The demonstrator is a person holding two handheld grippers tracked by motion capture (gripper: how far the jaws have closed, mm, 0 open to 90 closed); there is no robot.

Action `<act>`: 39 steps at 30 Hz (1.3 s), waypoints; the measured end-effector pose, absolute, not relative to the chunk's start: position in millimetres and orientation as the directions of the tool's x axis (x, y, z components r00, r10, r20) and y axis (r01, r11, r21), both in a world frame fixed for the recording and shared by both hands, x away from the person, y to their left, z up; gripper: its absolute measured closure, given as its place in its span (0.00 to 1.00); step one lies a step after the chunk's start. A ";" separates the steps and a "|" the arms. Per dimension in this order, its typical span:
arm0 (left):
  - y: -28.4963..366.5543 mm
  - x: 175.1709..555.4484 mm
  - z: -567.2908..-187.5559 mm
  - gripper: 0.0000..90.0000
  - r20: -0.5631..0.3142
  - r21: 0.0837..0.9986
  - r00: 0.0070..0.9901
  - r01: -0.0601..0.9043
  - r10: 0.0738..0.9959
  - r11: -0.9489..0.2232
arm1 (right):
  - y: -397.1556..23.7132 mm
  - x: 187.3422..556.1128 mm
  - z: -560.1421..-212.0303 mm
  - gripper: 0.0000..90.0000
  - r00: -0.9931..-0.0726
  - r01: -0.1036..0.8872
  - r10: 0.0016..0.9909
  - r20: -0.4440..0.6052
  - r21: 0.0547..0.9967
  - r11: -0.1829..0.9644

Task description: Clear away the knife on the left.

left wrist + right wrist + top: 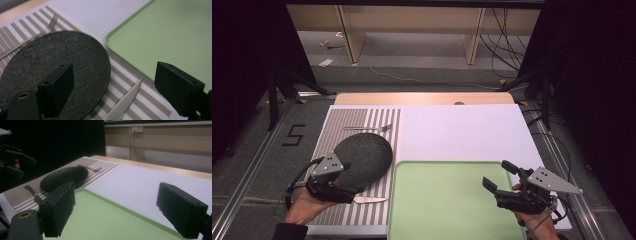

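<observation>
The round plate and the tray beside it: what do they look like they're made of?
Dark plate: probably slate or stone-look ceramic, matte, with a speckled grey grain. Green tray: likely plastic, smooth and evenly coloured, with a moulded raised rim.

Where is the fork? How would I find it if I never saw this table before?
Look at the striped placemat on the left of the table, beside the green tray. A big dark round plate sits on it. The fork lies just past the plate's far edge, thin and silvery, while the knife lies on the near side.
</observation>
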State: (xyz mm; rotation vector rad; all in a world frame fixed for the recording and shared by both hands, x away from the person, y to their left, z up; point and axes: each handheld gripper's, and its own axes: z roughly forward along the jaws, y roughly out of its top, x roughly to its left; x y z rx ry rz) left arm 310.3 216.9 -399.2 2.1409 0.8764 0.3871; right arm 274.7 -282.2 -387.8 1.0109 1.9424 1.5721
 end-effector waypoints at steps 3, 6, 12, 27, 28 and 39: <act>218.3 311.1 -404.2 0.18 0.015 0.701 0.732 0.478 0.681 -0.529 | -280.4 274.7 -388.0 0.18 -0.641 0.261 0.761 0.101 0.961 0.093; 221.7 311.2 -407.0 0.19 0.033 0.662 0.739 0.488 0.673 -0.569 | -280.2 274.8 -388.1 0.18 -0.642 0.261 0.760 0.100 0.961 0.093; 228.4 313.7 -419.1 0.21 0.038 0.534 0.756 0.538 0.654 -0.652 | -282.0 275.1 -388.0 0.18 -0.636 0.266 0.764 0.109 0.960 0.084; 235.9 322.4 -444.4 0.30 0.006 0.364 0.754 0.610 0.657 -0.704 | -282.1 276.2 -388.6 0.18 -0.636 0.268 0.764 0.110 0.960 0.085; 236.5 323.9 -446.1 0.31 0.010 0.351 0.757 0.609 0.653 -0.711 | -282.1 276.4 -388.7 0.18 -0.635 0.269 0.765 0.109 0.959 0.087; 235.0 333.0 -457.7 0.46 0.035 0.266 0.778 0.598 0.628 -0.756 | -281.5 276.7 -389.3 0.18 -0.633 0.271 0.766 0.107 0.958 0.091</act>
